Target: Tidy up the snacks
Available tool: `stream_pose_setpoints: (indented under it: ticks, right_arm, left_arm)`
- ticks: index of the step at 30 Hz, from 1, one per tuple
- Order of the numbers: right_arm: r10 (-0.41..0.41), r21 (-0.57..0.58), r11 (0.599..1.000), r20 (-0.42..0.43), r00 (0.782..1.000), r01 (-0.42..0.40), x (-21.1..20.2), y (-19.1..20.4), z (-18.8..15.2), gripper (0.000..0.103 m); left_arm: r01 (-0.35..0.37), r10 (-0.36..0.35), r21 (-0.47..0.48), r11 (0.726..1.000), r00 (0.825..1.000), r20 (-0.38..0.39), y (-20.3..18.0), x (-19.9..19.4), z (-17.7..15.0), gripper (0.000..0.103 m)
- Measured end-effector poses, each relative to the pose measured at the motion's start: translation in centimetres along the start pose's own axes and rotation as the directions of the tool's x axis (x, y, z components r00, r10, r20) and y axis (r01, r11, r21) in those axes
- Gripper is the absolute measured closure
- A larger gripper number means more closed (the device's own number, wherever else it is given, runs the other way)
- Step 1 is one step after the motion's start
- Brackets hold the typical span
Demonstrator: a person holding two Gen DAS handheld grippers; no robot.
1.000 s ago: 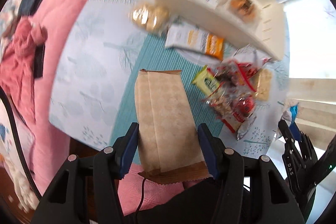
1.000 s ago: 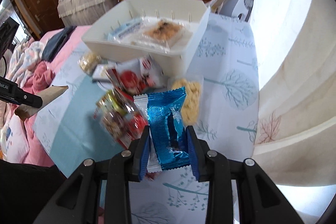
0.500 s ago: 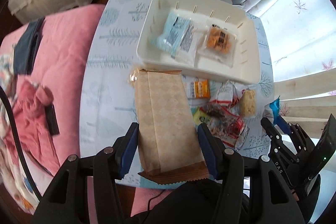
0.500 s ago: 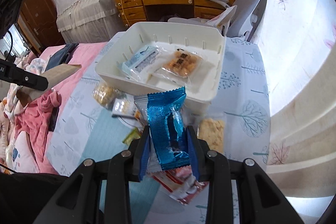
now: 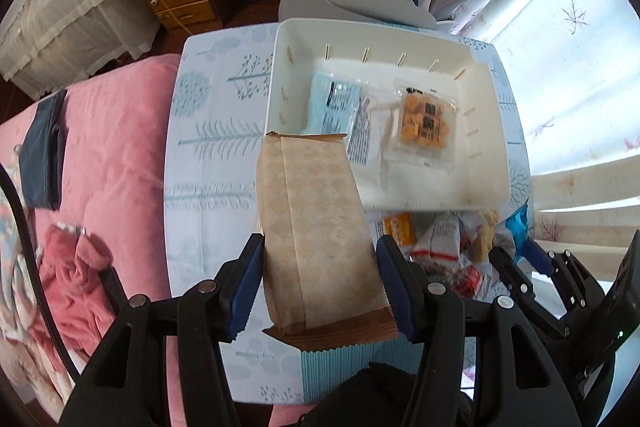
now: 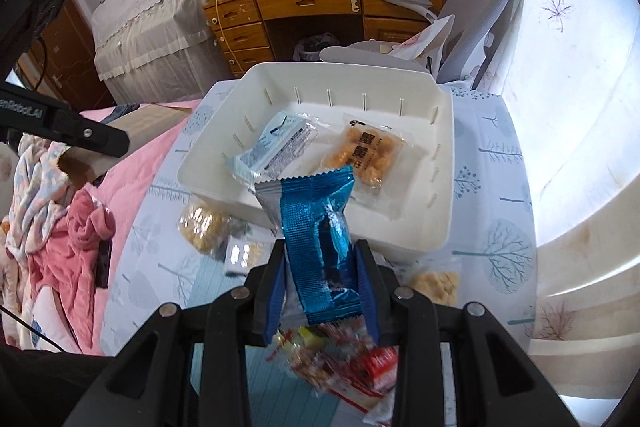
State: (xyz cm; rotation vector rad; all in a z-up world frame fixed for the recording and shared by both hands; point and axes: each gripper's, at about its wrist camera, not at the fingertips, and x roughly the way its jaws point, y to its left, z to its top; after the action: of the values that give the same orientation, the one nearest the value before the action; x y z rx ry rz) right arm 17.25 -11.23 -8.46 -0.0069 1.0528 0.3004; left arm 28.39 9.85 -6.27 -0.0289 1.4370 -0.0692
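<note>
Bin position governs the coming move: the white bin (image 5: 486, 131) sits in the upper centre of both wrist views, ahead of and below both grippers, with loose snacks on the tablecloth (image 5: 212, 163) between it and the fingers.

Left gripper (image 5: 320, 277): fingers part-way closed, pads pressing both long edges of a tan paper packet (image 5: 316, 235). The packet's long axis runs up the frame, in line with the fingers; its far crimped end overlaps the bin's near left corner in this view. Judged from that, this gripper looks directly down over the bin edge and needs a short shift toward the frame's upper right.

Right gripper (image 6: 322, 281): fingers narrowly set, clamped on a blue foil packet (image 6: 320, 239). Its long axis also runs up the frame, the upper crimp leaning over the bin's near wall. This gripper looks nearer to a drop point, though the height above the bin cannot be told.

Bin contents: a pale blue packet (image 6: 276, 151) at left and a clear pouch of orange-brown pieces (image 6: 366, 155) at right, touching or overlapping at the middle.

Writing: the clear pouch carries dark characters, not legible. The pale blue packet shows a block of fine print, too small to read. In the right wrist view, at centre left, the left gripper's black body bears white lettering, partly cut off, ending "RobotAI". No brand is readable on either held packet.
</note>
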Motion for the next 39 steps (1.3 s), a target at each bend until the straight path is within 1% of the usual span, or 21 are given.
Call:
stream_pose_setpoints:
  ticks: [10, 16, 18, 19, 20, 21, 22, 24, 31, 32, 34, 39]
  right_arm:
    - [0.005, 0.082, 0.997, -0.032, 0.999, -0.003, 3.3, 0.1, 1.9, 0.07]
    - [0.012, 0.148, 0.989, -0.079, 0.997, 0.0, 4.8, 0.1, 2.2, 0.069]
    - [0.006, 0.164, 0.986, -0.105, 0.994, 0.011, 5.1, 0.2, 2.3, 0.068]
    - [-0.003, 0.17, 0.985, -0.12, 0.993, 0.024, 5.3, 0.2, 2.3, 0.063]
    - [-0.015, 0.179, 0.983, -0.134, 0.991, 0.039, 5.5, 0.2, 2.3, 0.059]
    - [-0.022, 0.187, 0.981, -0.145, 0.989, 0.049, 5.6, 0.1, 2.3, 0.05]
    - [-0.024, 0.198, 0.979, -0.152, 0.988, 0.054, 5.6, 0.1, 2.3, 0.045]
    - [-0.022, 0.226, 0.973, -0.156, 0.987, 0.057, 5.5, 0.1, 2.2, 0.043]
    - [-0.043, 0.293, 0.952, -0.143, 0.989, 0.084, 3.7, 0.8, 1.4, 0.041]
    - [-0.046, 0.302, 0.949, -0.14, 0.989, 0.087, 3.4, 1.0, 1.2, 0.04]
    - [-0.051, 0.323, 0.942, -0.131, 0.99, 0.092, 2.7, 1.5, 0.7, 0.032]
    - [-0.043, 0.377, 0.923, -0.096, 0.995, 0.076, 1.0, 2.8, -0.8, 0.031]
  left_arm:
    - [0.042, -0.043, 0.034, 0.999, 0.999, 0.014, 0.7, 3.7, 4.8, 0.048]
    - [0.066, -0.065, 0.066, 0.996, 0.998, -0.01, 1.0, 5.6, 5.8, 0.047]
    - [0.08, -0.079, 0.069, 0.994, 0.997, -0.02, 1.1, 5.9, 5.9, 0.033]
    - [0.081, -0.079, 0.071, 0.994, 0.997, -0.021, 1.2, 5.9, 5.9, 0.022]
    - [0.084, -0.083, 0.076, 0.994, 0.996, -0.01, 1.3, 5.7, 5.8, 0.021]
    - [0.088, -0.088, 0.081, 0.993, 0.996, -0.005, 1.3, 5.5, 5.7, 0.021]
    - [0.097, -0.097, 0.086, 0.992, 0.995, -0.003, 1.3, 5.3, 5.6, 0.021]
    - [0.113, -0.114, 0.088, 0.99, 0.994, -0.002, 1.5, 5.0, 5.3, 0.021]
    - [0.151, -0.153, 0.118, 0.981, 0.988, 0.01, 2.1, 3.5, 3.0, 0.021]
    - [0.156, -0.158, 0.12, 0.98, 0.987, 0.012, 2.2, 3.2, 2.7, 0.021]
    - [0.17, -0.174, 0.129, 0.977, 0.985, 0.019, 2.6, 2.6, 1.7, 0.021]
    - [0.19, -0.197, 0.152, 0.97, 0.98, 0.034, 3.3, 1.4, -1.1, 0.021]
